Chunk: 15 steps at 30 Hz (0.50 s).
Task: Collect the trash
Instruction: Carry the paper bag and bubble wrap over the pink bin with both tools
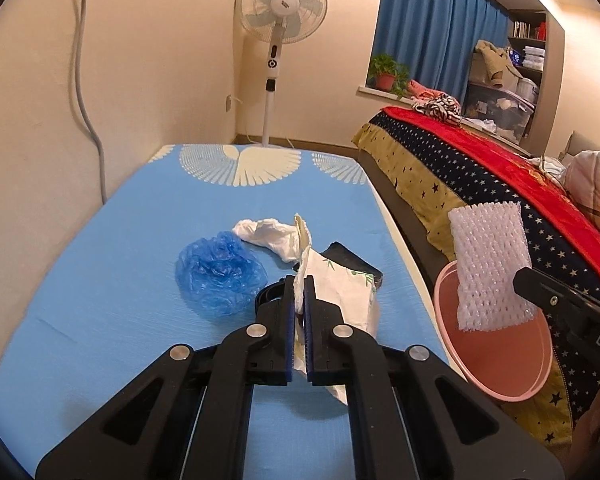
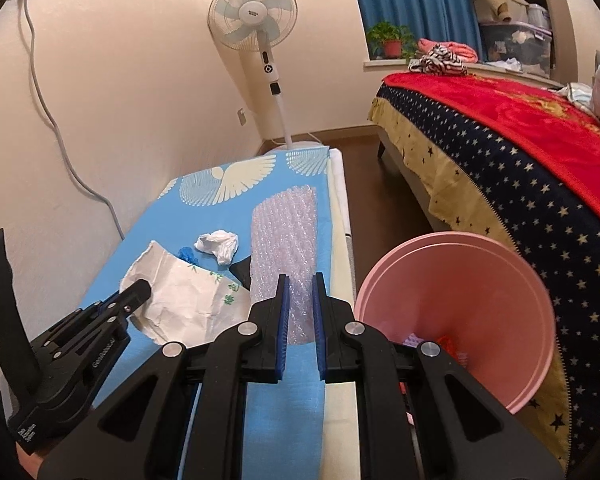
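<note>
My left gripper (image 1: 299, 300) is shut on a crumpled white paper wrapper with green print (image 1: 342, 286), held over the blue table; the wrapper also shows in the right wrist view (image 2: 188, 296). My right gripper (image 2: 299, 300) is shut on a white foam net sleeve (image 2: 284, 240), which in the left wrist view (image 1: 490, 266) hangs over the pink bin (image 1: 508, 364). The pink bin (image 2: 460, 280) stands right of the table with some trash inside. A blue plastic bag (image 1: 220, 270), a crumpled white tissue (image 1: 274, 234) and a black item (image 1: 354, 262) lie on the table.
The table has a blue cloth with white bird print (image 1: 100, 280) and stands against the left wall. A bed with a starred and red blanket (image 2: 520, 168) lies to the right. A standing fan (image 1: 280, 12) is beyond the table's far end.
</note>
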### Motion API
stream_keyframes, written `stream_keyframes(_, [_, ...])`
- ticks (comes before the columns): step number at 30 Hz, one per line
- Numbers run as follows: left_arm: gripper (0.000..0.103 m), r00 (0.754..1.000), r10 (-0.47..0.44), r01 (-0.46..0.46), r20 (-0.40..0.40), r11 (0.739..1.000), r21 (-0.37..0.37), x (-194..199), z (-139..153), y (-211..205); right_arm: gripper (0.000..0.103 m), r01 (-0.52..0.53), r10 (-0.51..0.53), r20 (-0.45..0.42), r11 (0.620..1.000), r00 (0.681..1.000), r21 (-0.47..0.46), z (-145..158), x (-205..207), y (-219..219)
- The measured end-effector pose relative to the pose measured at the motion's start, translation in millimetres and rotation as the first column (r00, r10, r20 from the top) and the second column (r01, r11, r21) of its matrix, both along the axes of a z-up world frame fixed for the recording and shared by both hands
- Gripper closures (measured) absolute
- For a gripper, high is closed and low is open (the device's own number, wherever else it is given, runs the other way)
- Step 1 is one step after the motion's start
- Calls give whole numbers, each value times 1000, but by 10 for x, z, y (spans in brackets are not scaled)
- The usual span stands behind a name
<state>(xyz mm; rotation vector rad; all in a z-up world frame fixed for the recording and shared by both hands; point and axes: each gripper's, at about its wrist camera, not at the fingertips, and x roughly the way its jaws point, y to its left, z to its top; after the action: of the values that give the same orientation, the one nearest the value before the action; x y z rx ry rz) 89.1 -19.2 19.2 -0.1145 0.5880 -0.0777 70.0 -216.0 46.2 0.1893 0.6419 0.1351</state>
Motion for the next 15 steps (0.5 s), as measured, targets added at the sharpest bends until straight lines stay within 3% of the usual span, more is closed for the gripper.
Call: stream_keyframes(15, [99, 998, -13, 13, 56, 1000, 7, -294, 249, 1, 91, 17, -16, 34, 1000, 999, -24, 153, -309, -68])
